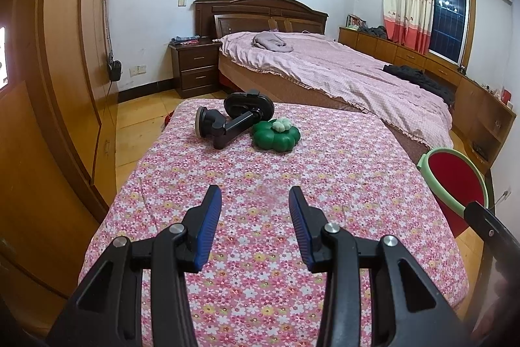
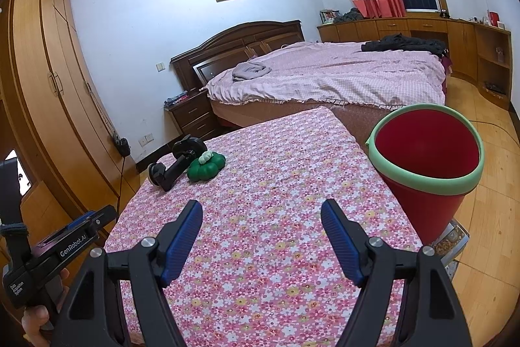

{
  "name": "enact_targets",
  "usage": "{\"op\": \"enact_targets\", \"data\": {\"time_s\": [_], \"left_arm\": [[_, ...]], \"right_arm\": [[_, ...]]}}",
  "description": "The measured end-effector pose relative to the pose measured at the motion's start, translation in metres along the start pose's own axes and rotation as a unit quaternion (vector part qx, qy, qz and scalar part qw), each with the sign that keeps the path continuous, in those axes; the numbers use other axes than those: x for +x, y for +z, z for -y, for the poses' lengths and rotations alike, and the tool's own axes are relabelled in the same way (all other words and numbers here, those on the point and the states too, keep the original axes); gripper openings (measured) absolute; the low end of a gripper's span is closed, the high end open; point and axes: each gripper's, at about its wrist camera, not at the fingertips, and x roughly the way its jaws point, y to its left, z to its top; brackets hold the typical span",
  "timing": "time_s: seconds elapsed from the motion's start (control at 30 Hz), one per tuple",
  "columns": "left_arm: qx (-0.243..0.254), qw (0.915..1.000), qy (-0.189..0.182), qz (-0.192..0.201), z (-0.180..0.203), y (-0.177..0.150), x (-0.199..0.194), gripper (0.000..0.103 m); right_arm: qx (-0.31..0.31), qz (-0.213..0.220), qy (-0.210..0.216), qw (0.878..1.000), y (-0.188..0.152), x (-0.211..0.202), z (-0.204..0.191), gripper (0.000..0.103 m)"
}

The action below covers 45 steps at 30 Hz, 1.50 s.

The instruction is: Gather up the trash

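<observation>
A black phone holder with a suction cup lies at the far end of a table covered in a pink flowered cloth. A green flower-shaped object with a small white piece on top sits beside it. Both show in the right wrist view: the holder and the green object. A red bin with a green rim stands off the table's right edge, also in the left wrist view. My left gripper and right gripper are open and empty above the near cloth.
A large bed with a pink cover stands behind the table, a dark nightstand to its left. A wooden wardrobe lines the left wall. Low wooden cabinets run under the window. Wooden floor lies right of the bin.
</observation>
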Motion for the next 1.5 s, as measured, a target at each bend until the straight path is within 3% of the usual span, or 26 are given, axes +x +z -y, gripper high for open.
{"op": "enact_targets", "data": {"time_s": [1.5], "left_arm": [[-0.003, 1.0, 0.0, 0.004, 0.0014, 0.001, -0.0026, 0.043]], "right_arm": [[0.004, -0.003, 0.005, 1.0, -0.0034, 0.0019, -0.0013, 0.078]]}}
